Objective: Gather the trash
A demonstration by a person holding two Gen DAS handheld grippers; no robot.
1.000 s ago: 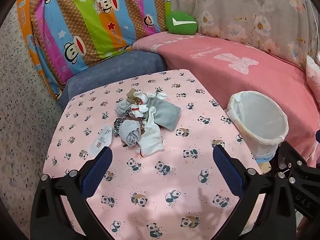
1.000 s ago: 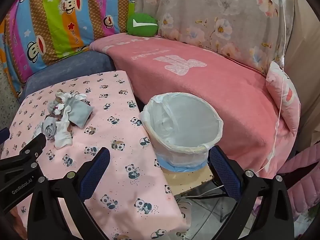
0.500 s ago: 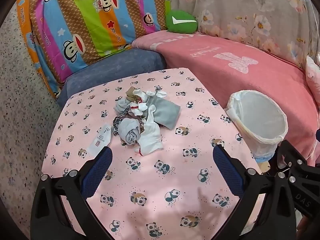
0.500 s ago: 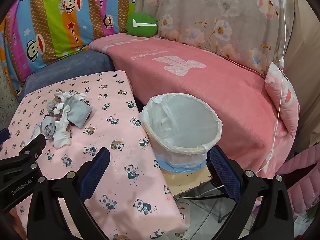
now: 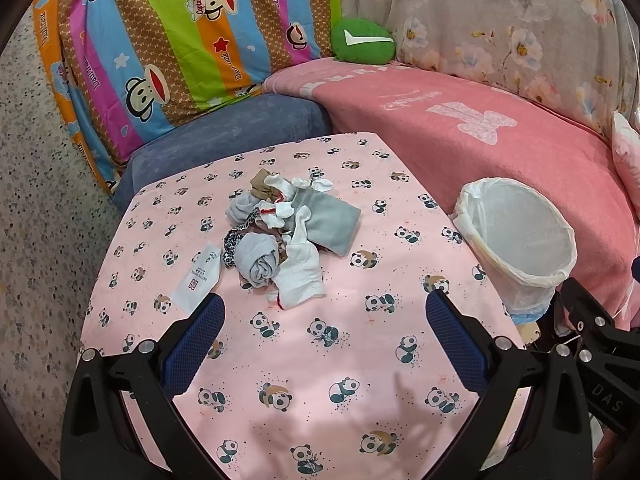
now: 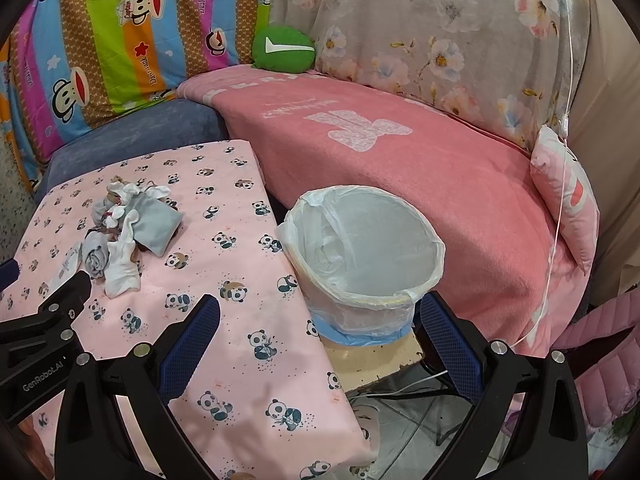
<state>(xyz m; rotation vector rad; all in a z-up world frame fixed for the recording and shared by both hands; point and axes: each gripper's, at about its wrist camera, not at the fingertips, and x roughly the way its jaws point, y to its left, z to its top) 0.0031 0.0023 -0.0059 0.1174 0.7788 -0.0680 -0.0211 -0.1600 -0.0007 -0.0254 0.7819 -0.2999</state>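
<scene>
Panda-print worktop (image 5: 352, 360) | both my jaws gape wide, holding nothing | risk: tangled sock pile (image 5: 280, 240) ahead (loose) sheds pieces short of bin (image 6: 364, 256)

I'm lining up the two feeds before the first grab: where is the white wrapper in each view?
Left wrist: the wrapper lies flat on the panda cloth, left of the sock pile, just above the left finger.
Right wrist: far left, a sliver of it shows left of the pile, partly behind the left gripper.
Shared landmark: the lined bin.
</scene>
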